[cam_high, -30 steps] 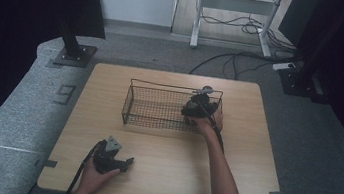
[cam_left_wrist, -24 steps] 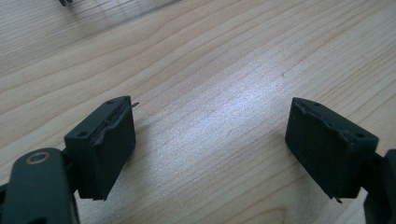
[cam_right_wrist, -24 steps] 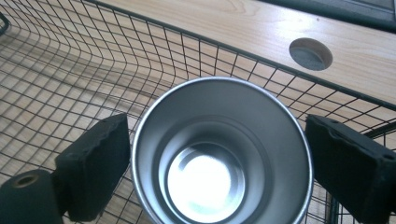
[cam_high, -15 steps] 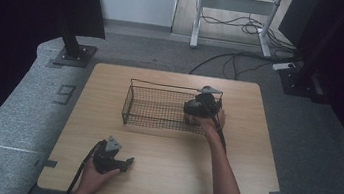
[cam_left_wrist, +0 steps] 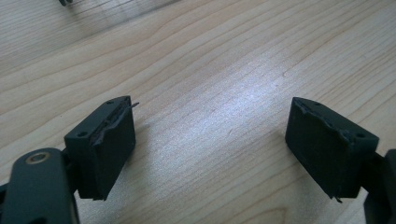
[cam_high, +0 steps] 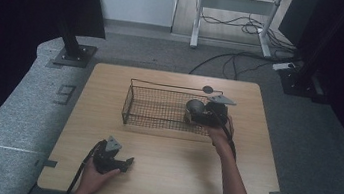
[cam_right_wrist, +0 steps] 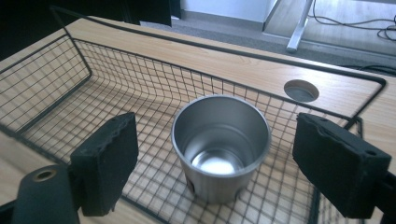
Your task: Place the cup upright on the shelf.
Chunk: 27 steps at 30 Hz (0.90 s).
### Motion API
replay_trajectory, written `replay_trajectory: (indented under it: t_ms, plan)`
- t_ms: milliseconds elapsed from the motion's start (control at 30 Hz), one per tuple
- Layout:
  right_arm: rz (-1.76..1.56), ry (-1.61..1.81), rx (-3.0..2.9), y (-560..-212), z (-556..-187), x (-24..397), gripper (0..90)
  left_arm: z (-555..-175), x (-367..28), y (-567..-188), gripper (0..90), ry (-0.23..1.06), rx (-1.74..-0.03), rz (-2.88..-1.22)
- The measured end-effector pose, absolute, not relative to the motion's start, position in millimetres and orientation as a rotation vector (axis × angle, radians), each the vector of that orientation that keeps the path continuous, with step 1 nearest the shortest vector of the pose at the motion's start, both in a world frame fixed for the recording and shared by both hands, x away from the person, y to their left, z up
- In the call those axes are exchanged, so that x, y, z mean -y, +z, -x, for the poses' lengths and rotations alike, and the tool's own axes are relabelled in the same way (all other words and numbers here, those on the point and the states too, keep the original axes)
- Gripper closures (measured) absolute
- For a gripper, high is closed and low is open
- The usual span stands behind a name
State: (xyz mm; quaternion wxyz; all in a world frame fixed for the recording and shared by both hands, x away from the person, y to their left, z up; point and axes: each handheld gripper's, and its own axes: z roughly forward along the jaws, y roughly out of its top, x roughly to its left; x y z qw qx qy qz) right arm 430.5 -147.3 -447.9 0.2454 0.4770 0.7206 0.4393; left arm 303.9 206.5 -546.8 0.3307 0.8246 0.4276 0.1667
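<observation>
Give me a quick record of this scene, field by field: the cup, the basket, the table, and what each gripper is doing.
cup: metal cup, upright and empty, standing inside the basket near its right end
basket: black wire basket, on the table toward the far side
table: wooden table, with a round hole beyond the basket
right gripper: right gripper, at the basket's right end, jaws apart on either side of the cup, pads clear of it; the jaws have just been closing
left gripper: left gripper, low over bare wood at the near left, jaws wide with nothing between them

Basket walls (cam_right_wrist: pixel 140 79) ring the cup (cam_right_wrist: pixel 220 140); above is open.
</observation>
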Motion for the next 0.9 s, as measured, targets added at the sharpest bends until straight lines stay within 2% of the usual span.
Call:
replay_trajectory:
  t_ms: [367, 900]
  plan:
    - [-1.268, 1.247, -1.949, -456, -390, 170, 16.3, -304, -206, -547, 16.1, 0.436, -1.118, -2.156]
    - [-1.298, 1.238, -1.945, -503, -334, 198, 17.5, -304, -206, -547, 16.1, 0.436, -1.118, -2.156]
